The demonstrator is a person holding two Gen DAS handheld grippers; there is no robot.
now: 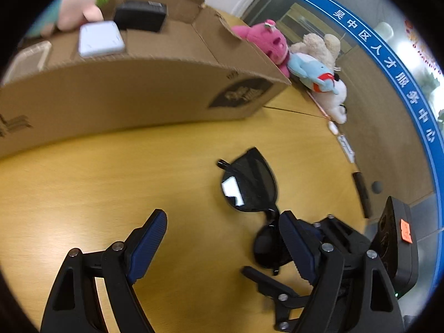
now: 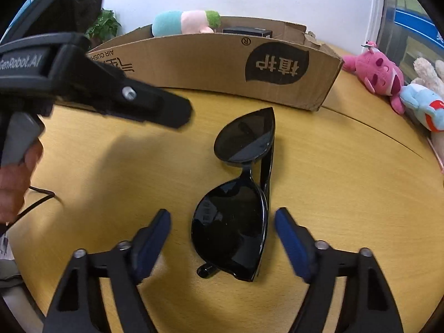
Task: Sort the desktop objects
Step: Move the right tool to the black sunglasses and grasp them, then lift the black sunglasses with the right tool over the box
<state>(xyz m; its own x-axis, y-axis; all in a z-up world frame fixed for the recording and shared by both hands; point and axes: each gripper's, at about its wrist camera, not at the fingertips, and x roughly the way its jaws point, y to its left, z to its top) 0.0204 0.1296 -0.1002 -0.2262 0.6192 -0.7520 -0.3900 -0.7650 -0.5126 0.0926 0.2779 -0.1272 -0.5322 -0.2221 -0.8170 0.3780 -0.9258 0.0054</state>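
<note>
The sunglasses lie folded on the table, near the box. The right gripper has its 2 pads around 1 lens, not touching. The left gripper is apart, beside them. Next, I think: squeeze gently, then lift.

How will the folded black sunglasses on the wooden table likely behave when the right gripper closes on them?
The glossy black plastic sunglasses look stiff and light, so they probably lift easily. Their smooth lenses may slip between the right gripper pads. The thin bridge and folded arms look breakable if squeezed hard.
</note>
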